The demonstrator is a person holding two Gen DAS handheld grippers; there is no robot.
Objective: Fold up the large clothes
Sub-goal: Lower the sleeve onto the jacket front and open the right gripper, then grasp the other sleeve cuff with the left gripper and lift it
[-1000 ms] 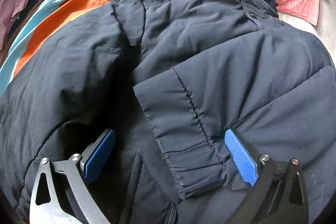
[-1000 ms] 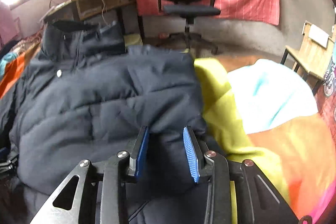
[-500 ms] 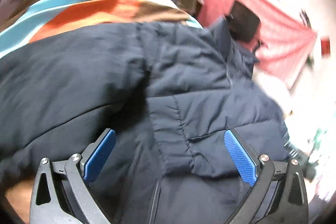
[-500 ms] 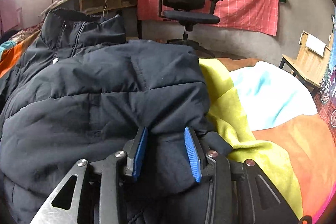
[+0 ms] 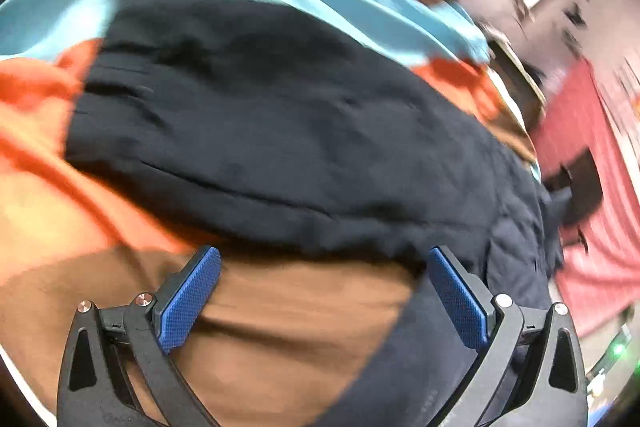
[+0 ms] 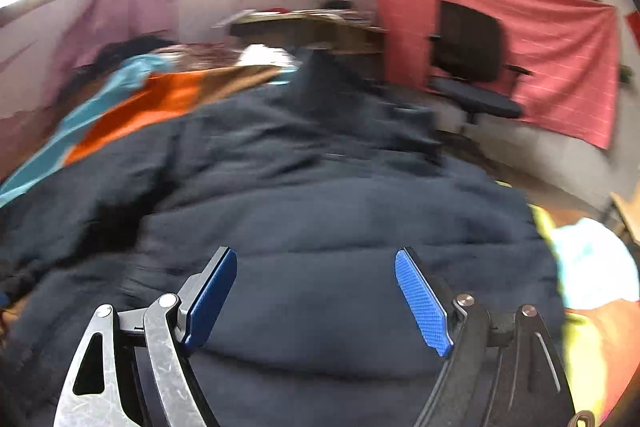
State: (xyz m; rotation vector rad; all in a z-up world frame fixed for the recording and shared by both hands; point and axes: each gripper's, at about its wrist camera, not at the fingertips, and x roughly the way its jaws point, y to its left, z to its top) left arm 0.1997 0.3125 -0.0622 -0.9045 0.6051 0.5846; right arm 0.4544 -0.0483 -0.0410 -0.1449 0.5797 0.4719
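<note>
The left gripper (image 5: 324, 291) points down over the blanket (image 5: 280, 327), jaws spread and empty. The right gripper (image 6: 316, 291) hovers above the jacket (image 6: 320, 195), jaws opening, nothing pinched.

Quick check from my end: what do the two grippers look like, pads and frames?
Left gripper: textured blue pads on matte black linkage arms with silver pivot pins. Right gripper: the same blue pads, but one arm is scuffed bare metal, the other black. No cables or sleeves visible.
</note>
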